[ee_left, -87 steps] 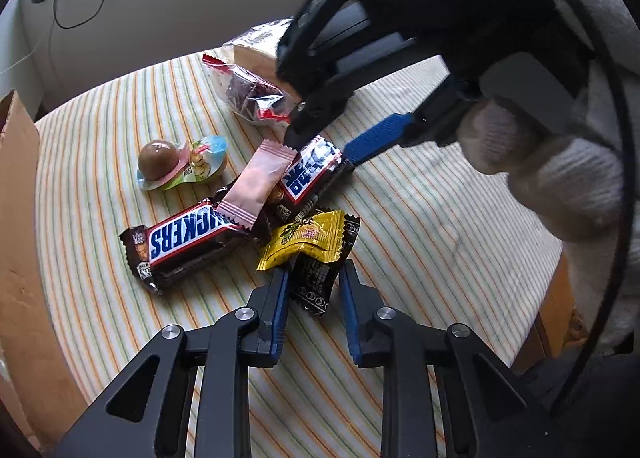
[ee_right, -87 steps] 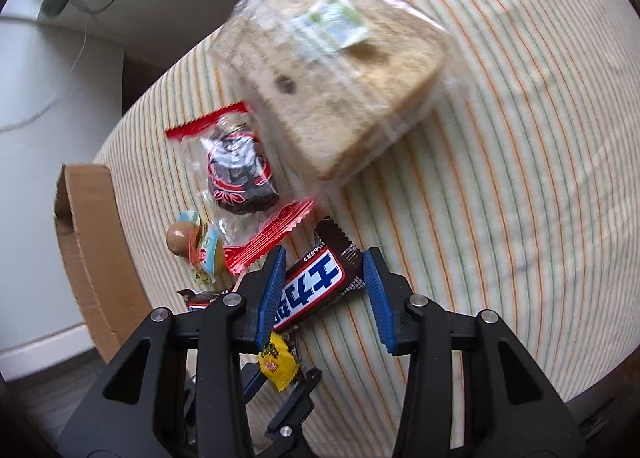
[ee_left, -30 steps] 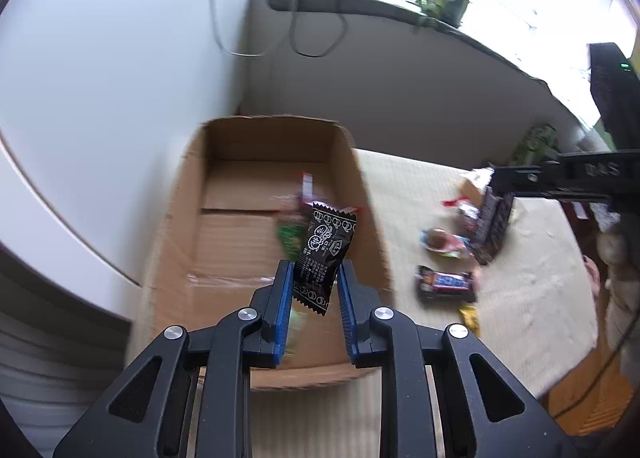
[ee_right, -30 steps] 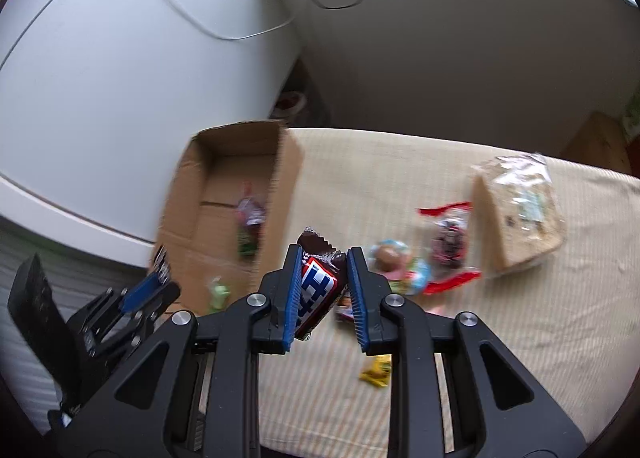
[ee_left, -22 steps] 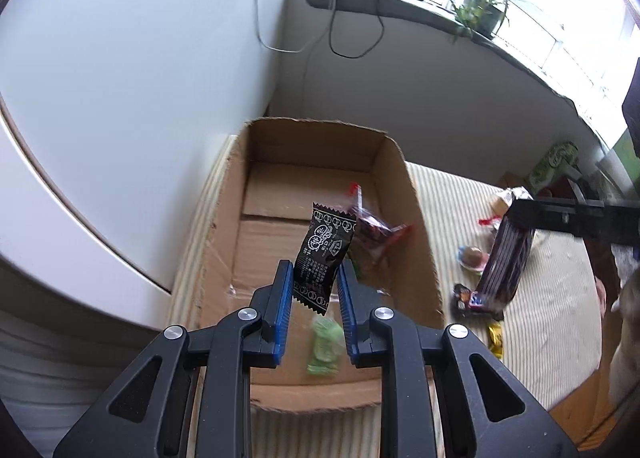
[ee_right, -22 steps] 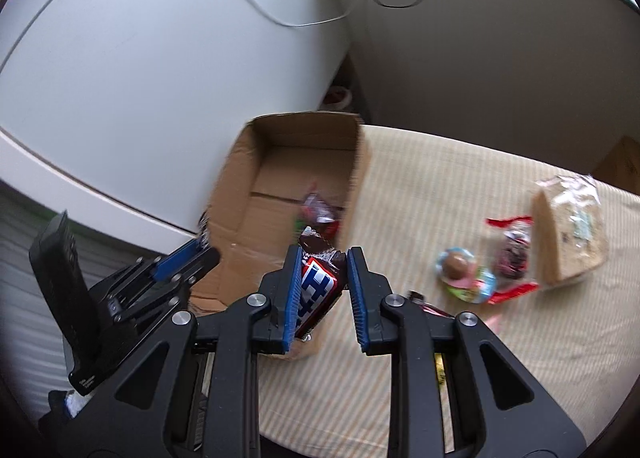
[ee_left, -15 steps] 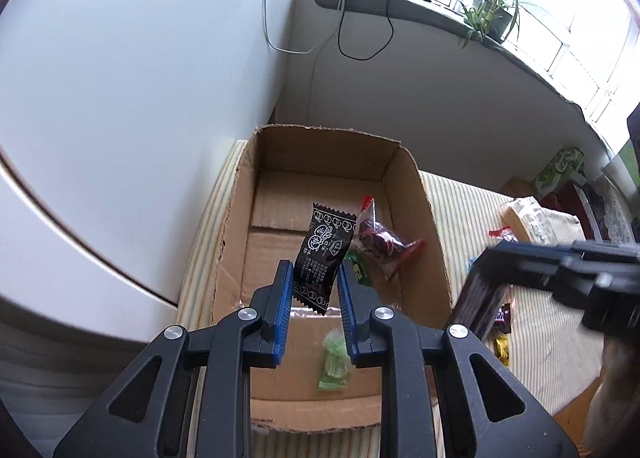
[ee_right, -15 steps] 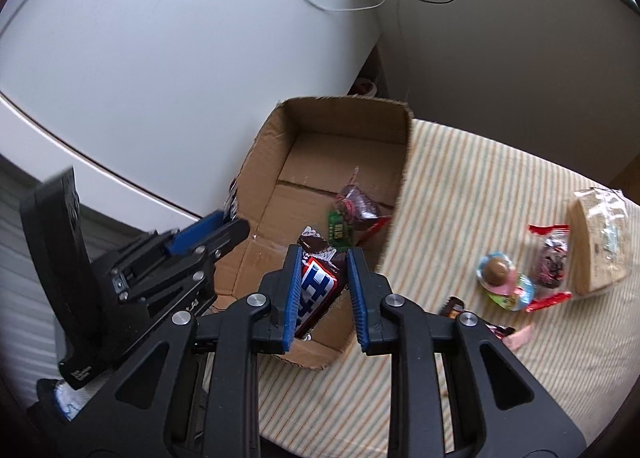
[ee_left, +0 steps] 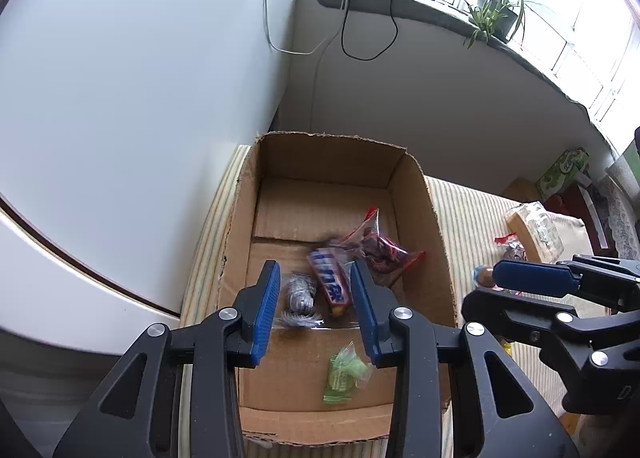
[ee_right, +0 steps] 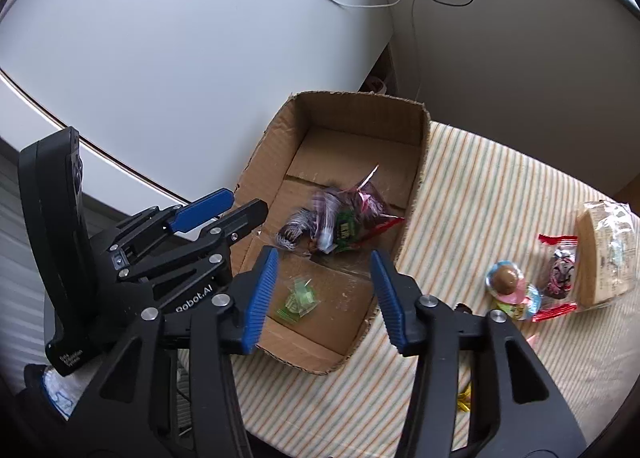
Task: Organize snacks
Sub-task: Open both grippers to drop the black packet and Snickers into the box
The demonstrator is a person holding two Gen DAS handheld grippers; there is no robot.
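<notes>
Both grippers hover open above a cardboard box (ee_left: 424, 218) (ee_right: 416, 178). My left gripper (ee_left: 316, 312) is open and empty; below it a blurred black candy packet (ee_left: 298, 300) and a Snickers bar (ee_left: 330, 282) drop into the box. My right gripper (ee_right: 322, 296) is open and empty; it also shows in the left wrist view (ee_left: 528, 282). In the right wrist view the two falling snacks (ee_right: 312, 222) are a blur. The box also holds a red-wrapped snack (ee_left: 384, 250) and a green candy (ee_left: 342, 372) (ee_right: 300, 298).
On the striped tablecloth (ee_right: 500, 198) to the right of the box lie a wrapped sandwich (ee_right: 604, 254), a red-edged dark snack packet (ee_right: 560, 270), a chocolate egg toy (ee_right: 506, 284) and a yellow candy (ee_right: 464, 398). A white wall (ee_left: 140, 98) stands left of the box.
Both grippers have opened over the box. The black candy packet has left the left gripper and the Snickers bar has left the right gripper; both are falling into the box.
</notes>
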